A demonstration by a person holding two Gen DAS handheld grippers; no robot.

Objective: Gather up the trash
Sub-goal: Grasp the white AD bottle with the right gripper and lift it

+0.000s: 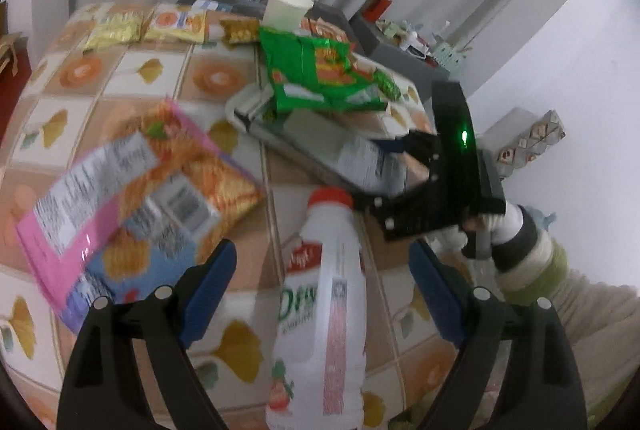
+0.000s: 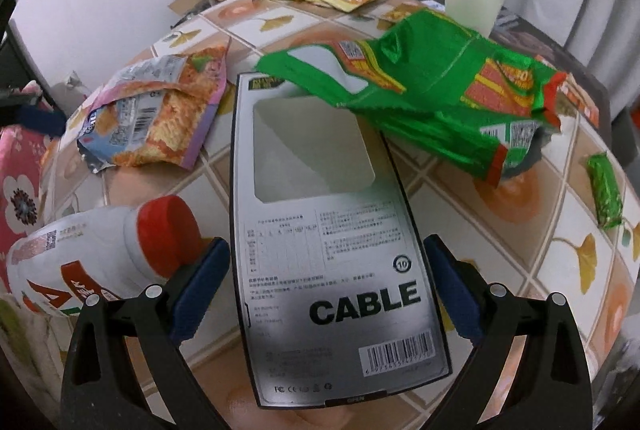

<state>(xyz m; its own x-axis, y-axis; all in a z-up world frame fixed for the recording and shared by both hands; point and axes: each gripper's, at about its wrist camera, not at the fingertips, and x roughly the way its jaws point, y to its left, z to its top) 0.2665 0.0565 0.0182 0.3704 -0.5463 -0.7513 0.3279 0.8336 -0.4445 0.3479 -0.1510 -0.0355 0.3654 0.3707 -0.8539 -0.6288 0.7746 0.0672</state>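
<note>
The green wrapper (image 2: 432,86) draped over the cable box (image 2: 332,230) at 1 o'clock could slide off if the box were lifted. The right gripper (image 2: 328,278) straddled the box, jaws wide; the left gripper (image 1: 320,282) likewise bracketed the white bottle (image 1: 324,310), unclamped.

1. The left gripper (image 1: 322,294) has glossy black arms with silver round screws and blue pads.
2. The right gripper (image 2: 326,282) matches it; its black housing (image 1: 456,150) carries a green light.
3. The right hand (image 1: 490,226) wears what looks like a white glove, with a dark cuff and beige sleeve (image 1: 580,310).
</note>
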